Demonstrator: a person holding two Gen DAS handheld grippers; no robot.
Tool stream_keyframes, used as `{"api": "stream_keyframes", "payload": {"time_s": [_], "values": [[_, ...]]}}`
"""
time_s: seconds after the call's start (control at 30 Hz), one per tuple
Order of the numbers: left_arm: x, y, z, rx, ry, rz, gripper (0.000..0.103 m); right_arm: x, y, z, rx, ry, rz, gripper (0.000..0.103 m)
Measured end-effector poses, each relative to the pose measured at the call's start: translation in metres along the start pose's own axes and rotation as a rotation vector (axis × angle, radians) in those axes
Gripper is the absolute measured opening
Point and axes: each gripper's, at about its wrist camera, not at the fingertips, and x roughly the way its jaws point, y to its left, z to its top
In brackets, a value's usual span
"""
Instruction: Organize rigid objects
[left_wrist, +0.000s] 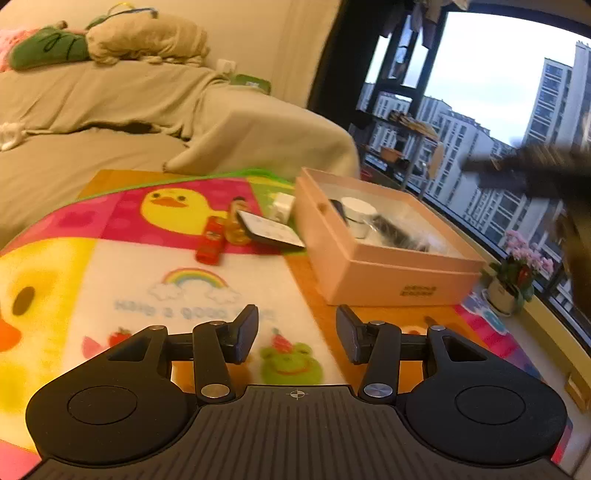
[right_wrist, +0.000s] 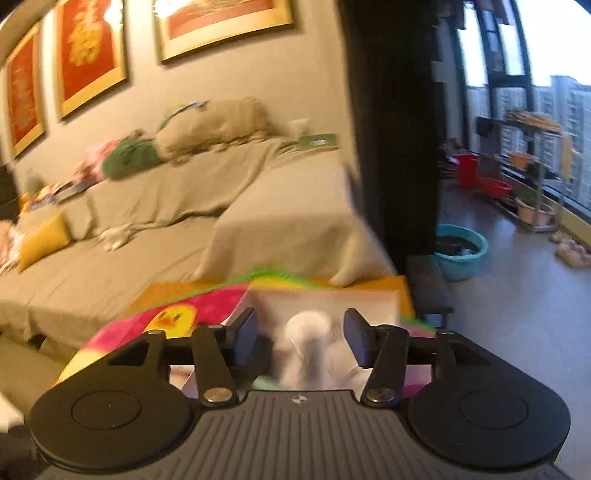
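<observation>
Over the pink box (left_wrist: 388, 258) by the tabletop's window edge, right tongs (right_wrist: 299, 338) parted, empty above white jar (left_wrist: 358, 214); left tongs (left_wrist: 297, 334) half-open, empty. Risky: blurred swing could clip red tube (left_wrist: 211, 240), phone (left_wrist: 271, 233).

Left wrist view: close over the mat (left_wrist: 177, 258), tilted down, box (left_wrist: 384, 273) at 1 o'clock. Right wrist view: directly above the box (right_wrist: 325, 295), facing the sofa (right_wrist: 184, 229) at 11 o'clock. Shared: mat, box, sofa, window.
</observation>
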Motion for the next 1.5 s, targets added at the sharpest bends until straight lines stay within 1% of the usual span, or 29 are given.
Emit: {"api": "stream_keyframes", "payload": {"time_s": [0.07,0.2,0.27,0.4,0.47,0.57,0.67,0.7,0.73,0.8,0.9,0.93,1.0,1.07,1.1,1.2,1.3,1.4,1.47,1.5], "values": [[0.004,0.009,0.006,-0.014,-0.005,0.012,0.051,-0.006,0.010,-0.027,-0.035,-0.001,-0.006,0.063],[0.019,0.019,0.023,-0.043,-0.021,0.018,0.051,-0.021,0.033,-0.081,-0.139,0.009,-0.020,0.063],[0.033,0.025,0.034,-0.073,-0.030,0.019,0.051,-0.025,0.039,-0.102,-0.160,0.022,-0.001,0.064],[0.065,0.039,0.064,-0.164,-0.037,0.030,0.051,-0.032,0.045,-0.128,-0.161,0.038,0.035,0.065],[0.084,0.042,0.080,-0.171,-0.012,0.049,0.051,-0.030,0.049,-0.136,-0.169,0.038,0.037,0.065],[0.117,0.043,0.100,-0.150,0.044,0.116,0.051,-0.023,0.049,-0.144,-0.166,0.047,0.032,0.068],[0.147,0.046,0.107,-0.135,0.099,0.188,0.051,-0.010,0.044,-0.145,-0.124,0.109,0.044,0.069],[0.156,0.047,0.108,-0.128,0.118,0.208,0.056,-0.007,0.038,-0.144,-0.096,0.116,0.056,0.070],[0.161,0.047,0.106,-0.125,0.130,0.220,0.057,-0.005,0.034,-0.143,-0.069,0.127,0.065,0.070],[0.165,0.047,0.105,-0.097,0.113,0.234,0.055,-0.001,0.023,-0.142,-0.002,0.150,0.075,0.070],[0.162,0.039,0.099,-0.026,0.113,0.243,0.054,0.001,0.009,-0.141,0.083,0.152,0.092,0.070],[0.158,0.036,0.095,0.003,0.115,0.235,0.054,0.001,0.006,-0.141,0.100,0.152,0.096,0.070],[0.149,0.034,0.089,0.027,0.120,0.203,0.052,0.001,0.004,-0.140,0.117,0.150,0.099,0.070],[0.133,0.030,0.077,0.048,0.126,0.152,0.035,0.002,0.005,-0.140,0.112,0.149,0.096,0.070],[0.124,0.027,0.070,0.051,0.131,0.132,0.032,0.002,0.006,-0.141,0.105,0.149,0.094,0.070],[0.092,0.018,0.045,0.090,0.127,0.102,0.032,0.002,0.008,-0.141,0.092,0.154,0.090,0.070],[0.061,0.010,0.021,0.099,0.136,0.057,0.032,0.003,0.011,-0.140,0.077,0.163,0.081,0.070],[0.032,0.006,0.003,0.099,0.150,-0.023,0.032,0.004,0.020,-0.137,0.023,0.182,0.059,0.070],[0.022,0.012,-0.002,0.060,0.153,-0.073,0.032,0.000,0.032,-0.127,-0.033,0.183,0.057,0.070],[0.020,0.018,-0.002,0.022,0.146,-0.093,0.034,-0.004,0.041,-0.114,-0.065,0.166,0.076,0.070]]}}
